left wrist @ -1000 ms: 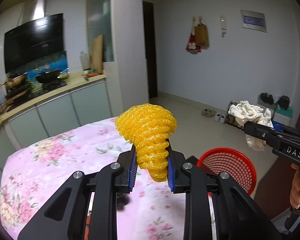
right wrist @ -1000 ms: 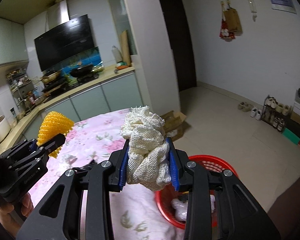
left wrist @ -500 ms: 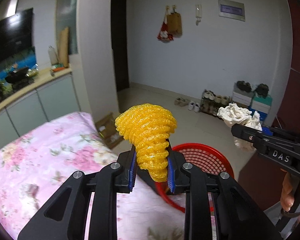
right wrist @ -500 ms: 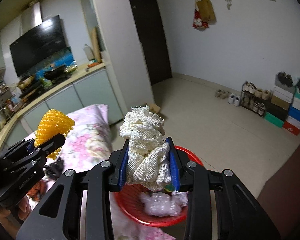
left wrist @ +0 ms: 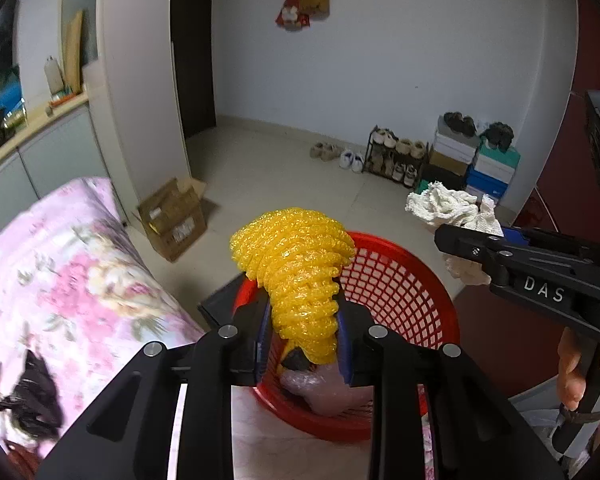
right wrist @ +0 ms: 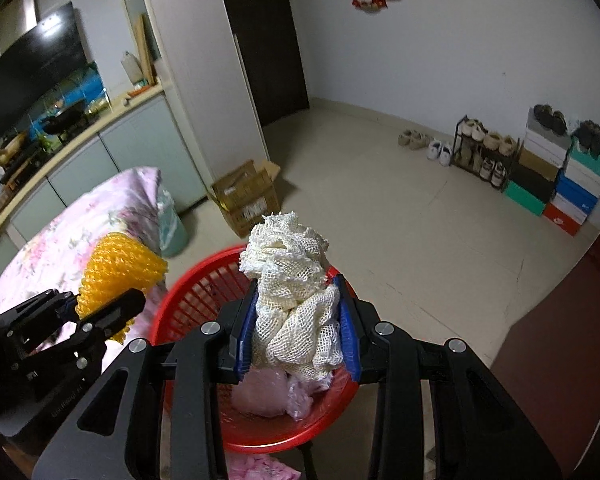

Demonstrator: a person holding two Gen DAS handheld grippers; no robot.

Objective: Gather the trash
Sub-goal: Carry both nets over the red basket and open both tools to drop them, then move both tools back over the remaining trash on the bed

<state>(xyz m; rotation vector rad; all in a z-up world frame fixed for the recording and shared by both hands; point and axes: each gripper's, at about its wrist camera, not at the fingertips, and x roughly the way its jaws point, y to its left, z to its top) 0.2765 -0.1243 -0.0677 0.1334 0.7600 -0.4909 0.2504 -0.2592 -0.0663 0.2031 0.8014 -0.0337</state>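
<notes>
Floral tablecloth, crumpled black bag

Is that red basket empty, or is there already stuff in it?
Not empty: the red basket already holds crumpled pinkish plastic at its bottom.

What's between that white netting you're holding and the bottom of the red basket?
In the right wrist view, only air, then crumpled pinkish plastic bags already lying in the red basket under the white foam netting.
</notes>
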